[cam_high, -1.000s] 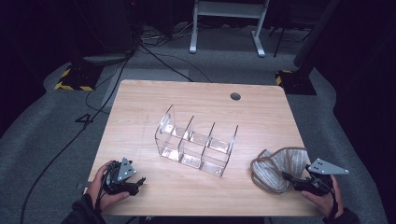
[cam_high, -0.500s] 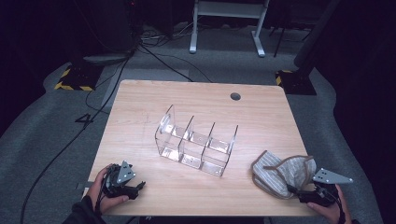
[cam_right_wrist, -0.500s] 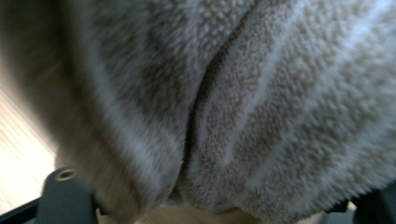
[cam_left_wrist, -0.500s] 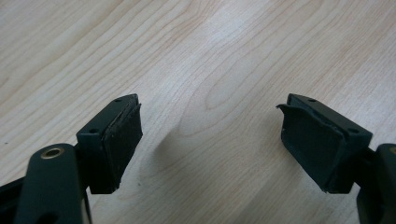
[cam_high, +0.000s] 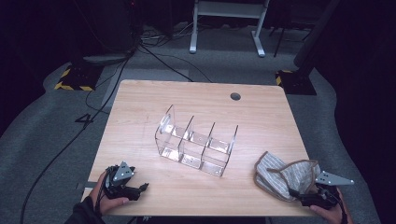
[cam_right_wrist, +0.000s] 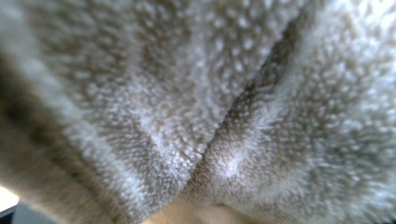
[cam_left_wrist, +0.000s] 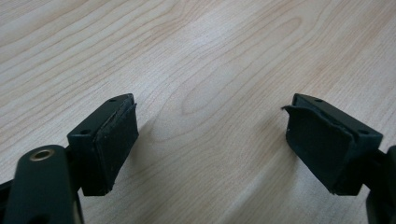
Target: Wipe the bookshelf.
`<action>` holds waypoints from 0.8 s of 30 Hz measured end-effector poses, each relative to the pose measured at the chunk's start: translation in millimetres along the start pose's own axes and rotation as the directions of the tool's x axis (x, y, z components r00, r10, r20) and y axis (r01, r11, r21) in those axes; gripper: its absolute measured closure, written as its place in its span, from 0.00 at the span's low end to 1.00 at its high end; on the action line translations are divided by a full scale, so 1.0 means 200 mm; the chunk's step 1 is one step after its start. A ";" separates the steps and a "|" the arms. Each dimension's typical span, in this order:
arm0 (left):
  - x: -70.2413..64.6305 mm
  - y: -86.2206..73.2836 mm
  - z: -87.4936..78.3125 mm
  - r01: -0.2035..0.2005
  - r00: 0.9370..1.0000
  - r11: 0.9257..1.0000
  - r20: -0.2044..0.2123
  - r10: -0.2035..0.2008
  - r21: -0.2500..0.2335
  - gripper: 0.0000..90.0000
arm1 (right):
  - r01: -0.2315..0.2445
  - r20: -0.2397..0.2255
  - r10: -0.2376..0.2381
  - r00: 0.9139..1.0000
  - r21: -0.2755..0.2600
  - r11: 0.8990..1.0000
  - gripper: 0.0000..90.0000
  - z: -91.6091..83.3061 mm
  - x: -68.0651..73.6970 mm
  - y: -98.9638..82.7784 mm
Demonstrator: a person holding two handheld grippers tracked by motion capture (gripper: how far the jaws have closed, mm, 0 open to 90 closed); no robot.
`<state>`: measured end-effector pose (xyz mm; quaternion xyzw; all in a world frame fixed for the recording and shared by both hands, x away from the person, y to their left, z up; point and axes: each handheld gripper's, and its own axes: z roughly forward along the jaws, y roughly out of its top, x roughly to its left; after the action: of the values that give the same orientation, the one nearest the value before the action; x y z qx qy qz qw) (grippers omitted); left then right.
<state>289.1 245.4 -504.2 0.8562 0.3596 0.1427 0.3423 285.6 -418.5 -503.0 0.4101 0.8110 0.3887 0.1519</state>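
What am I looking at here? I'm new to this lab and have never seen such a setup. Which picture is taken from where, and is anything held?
There is no robot here: a person holds a two-jaw tool in each hand. The high view looks down on the wooden table from above the person's side. In it the left tool is at lower left and the right tool at lower right. The other two pictures come from cameras riding on the tools.

On the table are a clear divided organizer and, by the right tool, a striped grey cloth.

The left tool's jaws have just been opening and stand wide over bare wood, with nothing between them. The right tool's jaws have just been opening too. Its camera sits close against the fuzzy cloth, which hides them, so I cannot tell whether cloth lies between them.
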 end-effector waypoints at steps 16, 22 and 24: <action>0.00 0.01 0.01 0.005 1.000 1.000 0.010 -0.005 -0.002 0.17 | 0.114 -0.014 -0.113 0.993 0.054 0.992 0.22 0.43 0.06 0.38; 0.00 0.01 0.01 0.000 1.000 1.000 0.013 0.000 0.000 0.16 | 0.130 -0.037 -0.129 0.991 0.045 0.990 0.26 0.54 0.14 0.57; 0.01 0.01 0.01 -0.004 1.000 1.000 0.016 0.004 0.000 0.16 | 0.144 -0.046 -0.143 0.989 0.022 0.989 0.26 0.48 0.16 0.57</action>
<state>292.1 243.9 -504.6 0.8581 0.3552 0.1365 0.3447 382.8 -303.9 -476.5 0.3438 0.8465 0.3753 0.1562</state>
